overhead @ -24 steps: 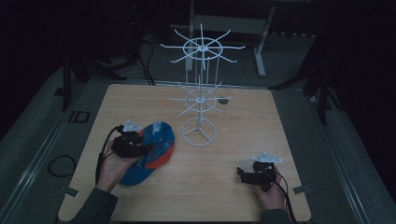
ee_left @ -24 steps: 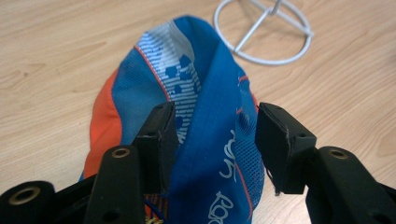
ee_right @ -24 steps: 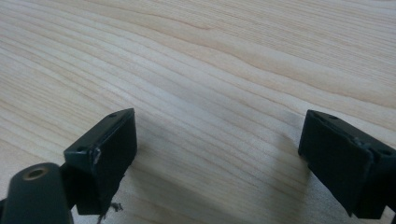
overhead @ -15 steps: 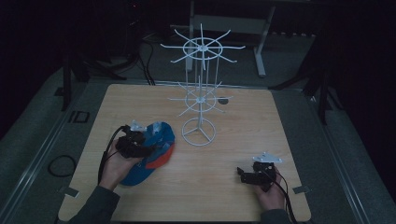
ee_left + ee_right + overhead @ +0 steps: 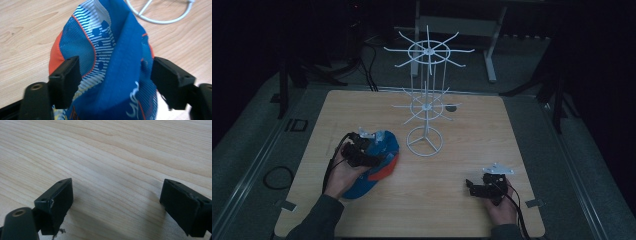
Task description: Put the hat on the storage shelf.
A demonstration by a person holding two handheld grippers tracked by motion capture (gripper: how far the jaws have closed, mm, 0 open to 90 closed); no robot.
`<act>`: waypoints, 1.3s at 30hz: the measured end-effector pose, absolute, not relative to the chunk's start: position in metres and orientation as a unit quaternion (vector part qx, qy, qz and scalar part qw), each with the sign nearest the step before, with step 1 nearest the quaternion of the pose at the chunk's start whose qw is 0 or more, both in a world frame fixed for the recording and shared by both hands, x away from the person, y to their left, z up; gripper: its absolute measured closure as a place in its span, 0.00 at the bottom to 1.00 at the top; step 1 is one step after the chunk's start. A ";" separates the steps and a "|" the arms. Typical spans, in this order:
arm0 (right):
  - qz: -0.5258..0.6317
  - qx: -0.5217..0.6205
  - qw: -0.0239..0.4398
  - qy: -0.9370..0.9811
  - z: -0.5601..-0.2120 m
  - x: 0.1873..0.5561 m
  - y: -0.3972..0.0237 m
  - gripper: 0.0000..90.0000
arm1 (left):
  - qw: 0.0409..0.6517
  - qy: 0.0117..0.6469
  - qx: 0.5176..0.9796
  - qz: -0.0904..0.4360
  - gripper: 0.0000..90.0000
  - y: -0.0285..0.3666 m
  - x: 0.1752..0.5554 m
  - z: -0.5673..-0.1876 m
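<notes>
left gripper (image 5: 115, 75) advanced over cap (image 5: 117, 62)

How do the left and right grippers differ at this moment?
The left gripper has a blue and orange cap bunched between its jaws; the right gripper has only bare table between its jaws. The left sits beside the white rack; the right sits farther off. Both are open.

A light wooden table (image 5: 512, 135) with a pale, streaked grain stands on a grey floor (image 5: 592, 165) in a very dim room. Beyond its far edge a white table frame (image 5: 492, 45) rises from the dark; black cables (image 5: 362, 65) trail nearby. A dark ring, perhaps a cable loop (image 5: 274, 177), lies left.
</notes>
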State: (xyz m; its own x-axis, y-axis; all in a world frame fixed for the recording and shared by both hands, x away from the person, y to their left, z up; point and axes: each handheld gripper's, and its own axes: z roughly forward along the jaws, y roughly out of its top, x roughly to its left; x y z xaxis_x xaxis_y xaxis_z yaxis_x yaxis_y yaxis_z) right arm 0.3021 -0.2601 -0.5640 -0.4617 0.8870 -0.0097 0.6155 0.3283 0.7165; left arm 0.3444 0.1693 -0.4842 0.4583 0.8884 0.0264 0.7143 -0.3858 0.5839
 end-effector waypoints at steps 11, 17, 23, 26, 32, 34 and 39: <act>0.330 0.476 0.206 0.788 -0.564 0.302 -0.260 0.13 | 0.186 0.494 0.834 0.162 0.34 0.169 0.369 -0.502; 0.330 0.476 0.205 0.788 -0.564 0.302 -0.260 0.13 | 0.173 0.497 0.834 0.165 0.82 0.175 0.372 -0.500; 0.330 0.476 0.206 0.789 -0.564 0.302 -0.260 0.13 | 0.201 0.492 0.828 0.179 0.97 0.186 0.366 -0.480; 0.330 0.476 0.206 0.789 -0.564 0.302 -0.260 0.13 | 0.223 0.490 0.824 0.177 0.98 0.194 0.363 -0.470; 0.330 0.476 0.206 0.789 -0.564 0.302 -0.260 0.13 | 0.259 0.480 0.819 0.180 0.98 0.203 0.358 -0.454; 0.330 0.476 0.206 0.789 -0.564 0.302 -0.260 0.13 | 0.266 0.476 0.818 0.183 0.98 0.204 0.357 -0.449; 0.330 0.476 0.206 0.788 -0.564 0.302 -0.260 0.13 | 0.282 0.468 0.815 0.192 0.98 0.206 0.354 -0.440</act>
State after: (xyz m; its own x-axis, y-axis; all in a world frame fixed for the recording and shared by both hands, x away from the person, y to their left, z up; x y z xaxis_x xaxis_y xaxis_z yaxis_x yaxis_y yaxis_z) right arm 0.3022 -0.2600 -0.5640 -0.4617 0.8870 -0.0096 0.6152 0.3280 0.7169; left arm 0.3544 0.2062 -0.4398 0.4875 0.8718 0.0488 0.6551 -0.4022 0.6396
